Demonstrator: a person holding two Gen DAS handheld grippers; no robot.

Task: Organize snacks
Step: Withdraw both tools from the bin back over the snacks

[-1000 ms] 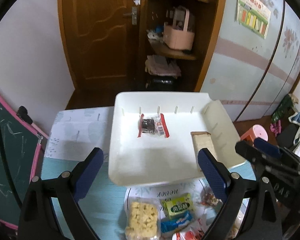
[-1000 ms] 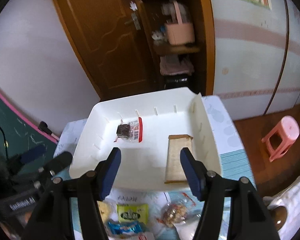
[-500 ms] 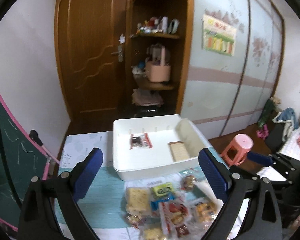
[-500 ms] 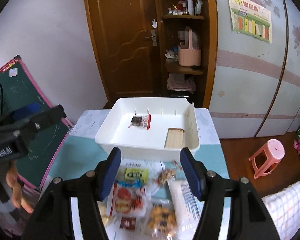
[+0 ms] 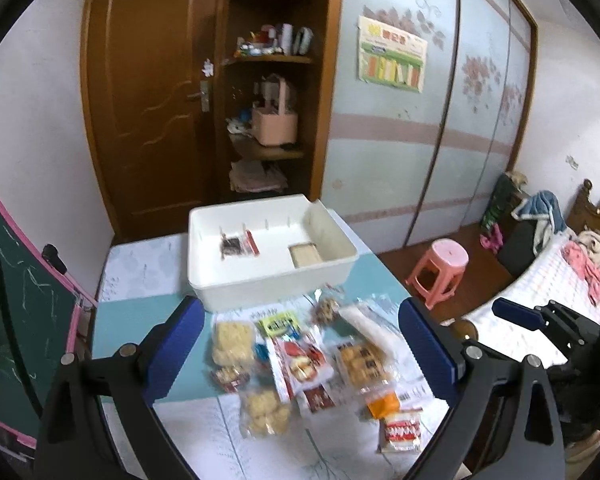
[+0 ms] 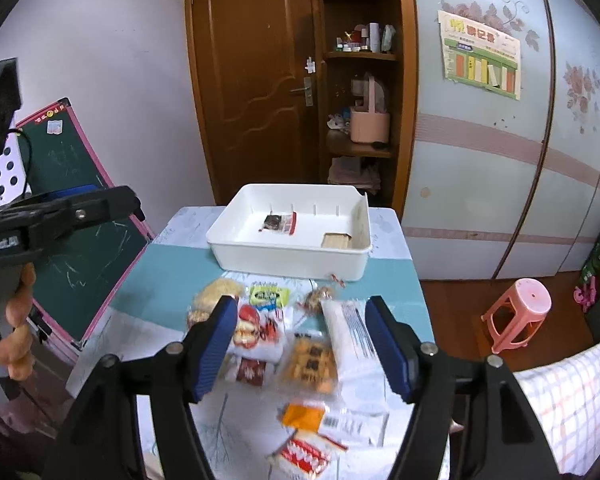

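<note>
A white bin [image 5: 260, 284] [image 6: 292, 258] stands at the far end of the table. Inside lie a dark snack packet with red edges [image 5: 238, 245] [image 6: 280, 223] and a tan wafer bar [image 5: 305, 255] [image 6: 335, 240]. Several snack packets lie in a pile in front of the bin [image 5: 300, 360] [image 6: 292, 344]. My left gripper [image 5: 300, 344] is open and empty, high above the pile. My right gripper [image 6: 302, 344] is open and empty, also above the pile. The right gripper also shows at the right edge of the left wrist view [image 5: 540, 320].
A green chalkboard [image 6: 76, 232] leans left of the table. A pink stool [image 6: 516, 312] stands on the floor to the right. A bed with a checked cover [image 6: 560, 400] is at the near right. A wooden door and shelf stand behind.
Both grippers have pulled back and up from the bin, so the pile of snacks on the table has come into view. Both stay open and empty.
</note>
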